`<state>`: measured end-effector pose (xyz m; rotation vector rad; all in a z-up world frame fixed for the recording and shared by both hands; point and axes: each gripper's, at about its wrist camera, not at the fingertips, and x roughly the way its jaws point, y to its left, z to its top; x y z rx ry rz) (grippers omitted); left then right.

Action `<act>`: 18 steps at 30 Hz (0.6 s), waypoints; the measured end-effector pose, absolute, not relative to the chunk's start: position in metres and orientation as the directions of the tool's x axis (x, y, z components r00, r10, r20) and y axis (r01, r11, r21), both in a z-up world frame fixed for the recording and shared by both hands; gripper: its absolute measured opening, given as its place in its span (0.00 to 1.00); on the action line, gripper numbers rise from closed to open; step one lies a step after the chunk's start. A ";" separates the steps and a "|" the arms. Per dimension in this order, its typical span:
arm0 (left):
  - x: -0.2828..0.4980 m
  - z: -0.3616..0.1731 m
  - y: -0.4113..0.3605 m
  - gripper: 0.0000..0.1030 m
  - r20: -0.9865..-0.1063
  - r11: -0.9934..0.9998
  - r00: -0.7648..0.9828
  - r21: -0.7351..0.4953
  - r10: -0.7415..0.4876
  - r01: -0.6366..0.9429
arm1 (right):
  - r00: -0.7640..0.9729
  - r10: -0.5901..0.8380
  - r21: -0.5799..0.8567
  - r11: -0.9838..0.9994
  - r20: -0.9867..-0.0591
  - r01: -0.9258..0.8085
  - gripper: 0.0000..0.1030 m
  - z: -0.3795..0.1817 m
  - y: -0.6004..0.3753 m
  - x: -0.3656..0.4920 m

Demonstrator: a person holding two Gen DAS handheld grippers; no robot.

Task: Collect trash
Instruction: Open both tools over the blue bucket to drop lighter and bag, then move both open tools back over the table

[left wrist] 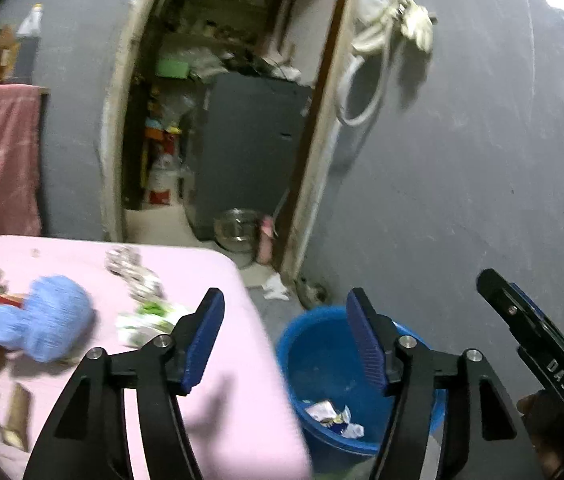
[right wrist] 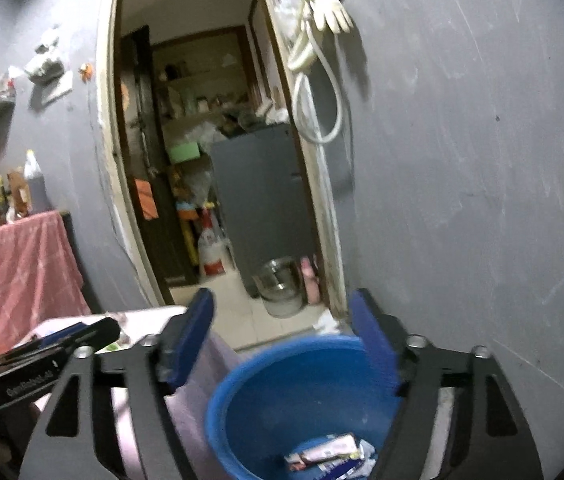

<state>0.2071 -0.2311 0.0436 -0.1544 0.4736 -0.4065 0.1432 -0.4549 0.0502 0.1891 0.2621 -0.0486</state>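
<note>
left wrist view: the left gripper (left wrist: 284, 340) hangs with jaws spread wide and nothing between them, straddling the edge of the pink table (left wrist: 238, 400) and the blue bucket (left wrist: 314, 360); wrappers (left wrist: 334, 418) lie in the bucket below, more trash (left wrist: 142, 320) on the table to its left. right wrist view: the right gripper (right wrist: 286, 344), jaws apart and empty, hovers above the bucket (right wrist: 282, 396), wrappers (right wrist: 330, 456) beneath.

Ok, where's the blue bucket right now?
The blue bucket sits on the floor just right of the pink table, below the doorway; both wrist views show it, with wrappers at its bottom.
</note>
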 end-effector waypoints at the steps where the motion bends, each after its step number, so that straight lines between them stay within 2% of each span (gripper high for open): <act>1: 0.205 0.047 -0.224 0.61 -0.405 0.913 0.820 -0.235 -0.404 0.333 | 0.969 -0.013 0.180 0.982 -0.246 0.059 0.78 0.053 -0.450 0.142; 5: 0.195 0.062 -0.192 0.78 -0.358 0.930 0.863 -0.230 -0.356 0.288 | 0.980 0.021 0.169 0.985 -0.196 0.013 0.87 0.065 -0.426 0.140; 7: 0.190 0.069 -0.175 0.84 -0.337 0.936 0.881 -0.230 -0.333 0.266 | 0.984 0.042 0.166 0.986 -0.175 -0.012 0.99 0.068 -0.412 0.140; 8: 0.187 0.071 -0.168 0.88 -0.330 0.939 0.888 -0.229 -0.321 0.255 | 0.985 0.053 0.165 0.986 -0.165 -0.025 1.00 0.070 -0.407 0.139; 14: 0.173 0.076 -0.129 0.90 -0.318 0.963 0.917 -0.199 -0.241 0.183 | 0.986 0.119 0.156 0.983 -0.117 -0.100 1.00 0.078 -0.368 0.139; 18: 0.167 0.073 -0.102 0.90 -0.323 0.975 0.928 -0.176 -0.185 0.133 | 0.980 0.157 0.145 0.980 -0.119 -0.140 1.00 0.079 -0.343 0.142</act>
